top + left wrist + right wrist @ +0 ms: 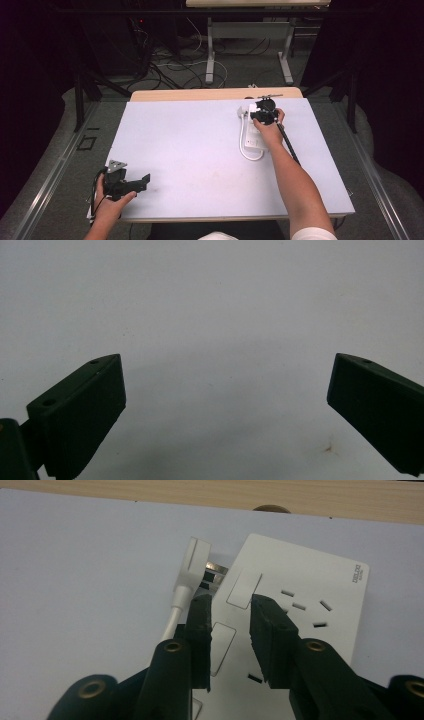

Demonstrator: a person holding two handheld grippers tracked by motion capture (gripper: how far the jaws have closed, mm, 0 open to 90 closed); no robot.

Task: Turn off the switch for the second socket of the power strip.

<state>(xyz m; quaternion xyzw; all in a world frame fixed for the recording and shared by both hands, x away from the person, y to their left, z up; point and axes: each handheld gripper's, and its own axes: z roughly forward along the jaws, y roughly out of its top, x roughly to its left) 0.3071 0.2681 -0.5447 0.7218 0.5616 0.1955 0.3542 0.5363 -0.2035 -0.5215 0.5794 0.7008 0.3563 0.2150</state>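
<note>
the white power strip [300,615] lies on the far right part of the white table [190,150], its long axis running from me toward the far wooden edge. its own white plug [192,562] rests just beside its far left corner, prongs pointing at the strip's side, with the cord [243,145] looping down the left of the strip. my right gripper [231,607] sits directly over the strip's far end, jaws narrowly apart and holding nothing, hovering above a rocker switch [243,588] (whether the tips touch the face i cannot tell). the plug is just left of and beyond my left-hand jaw, so i judge the coming move a short shift that way, or a press straight down. my left gripper [131,184] is well apart at the near left corner, jaws spread wide over bare table, empty, so my right hand is much the nearer.
</note>
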